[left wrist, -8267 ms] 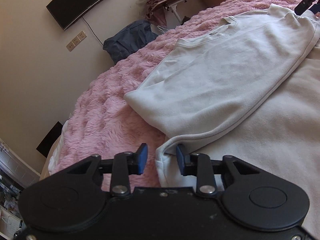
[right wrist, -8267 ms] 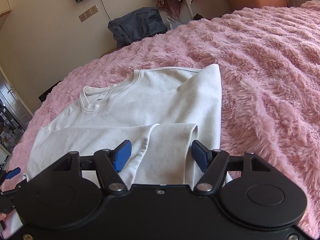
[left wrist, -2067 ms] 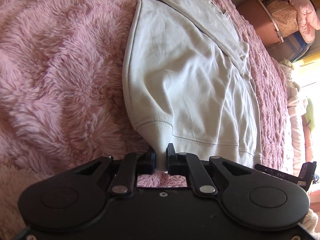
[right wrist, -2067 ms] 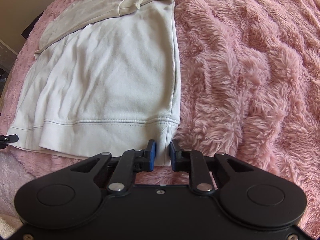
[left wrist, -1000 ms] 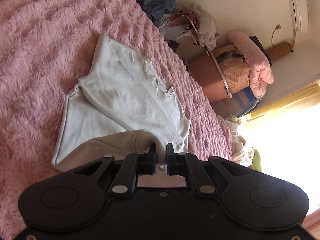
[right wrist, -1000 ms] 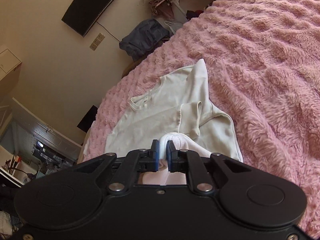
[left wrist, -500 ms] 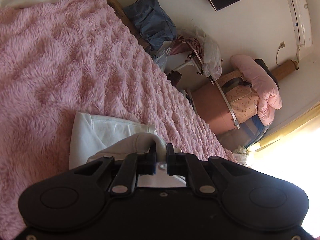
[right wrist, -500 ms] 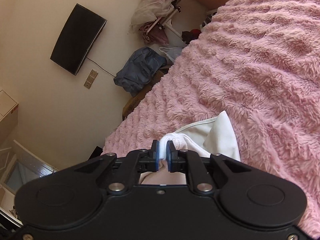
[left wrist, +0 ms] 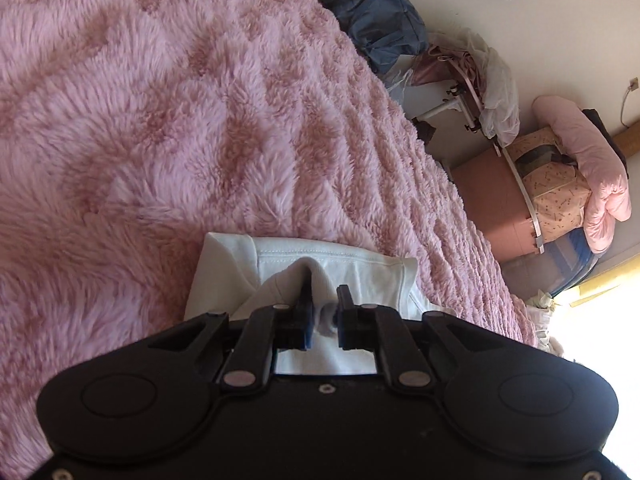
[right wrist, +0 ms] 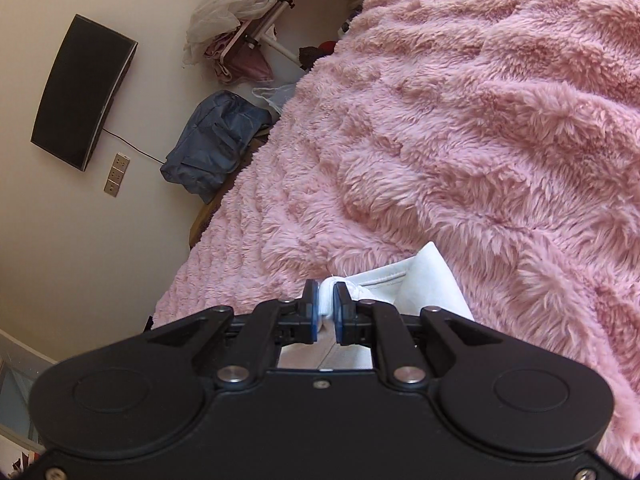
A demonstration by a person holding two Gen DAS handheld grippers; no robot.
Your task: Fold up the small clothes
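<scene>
The white sweatshirt (left wrist: pixel 360 272) lies doubled over on the pink fluffy blanket (left wrist: pixel 180 120). Only its far edge shows ahead of the tools. My left gripper (left wrist: pixel 324 308) hovers low over that edge. Its jaws are opening, and a bunched corner of the hem sits loosely between the pads. In the right wrist view my right gripper (right wrist: pixel 326 304) is shut on the other hem corner, a white fold pinched between its blue pads. The sweatshirt (right wrist: pixel 432 280) spreads out to the right of it. The rest of the garment is hidden under both tools.
The blanket (right wrist: pixel 480 140) covers the bed, whose far edge drops to the floor. Beyond it are a dark blue bag (left wrist: pixel 372 8), a rack draped with clothes (left wrist: pixel 480 80), a bundle of pink bedding (left wrist: pixel 580 168) and a wall screen (right wrist: pixel 80 92).
Both grippers have carried the hem forward over the sweatshirt and lower toward the blanket, covering most of the garment. The left jaws have parted a little; the right ones stay clamped.
</scene>
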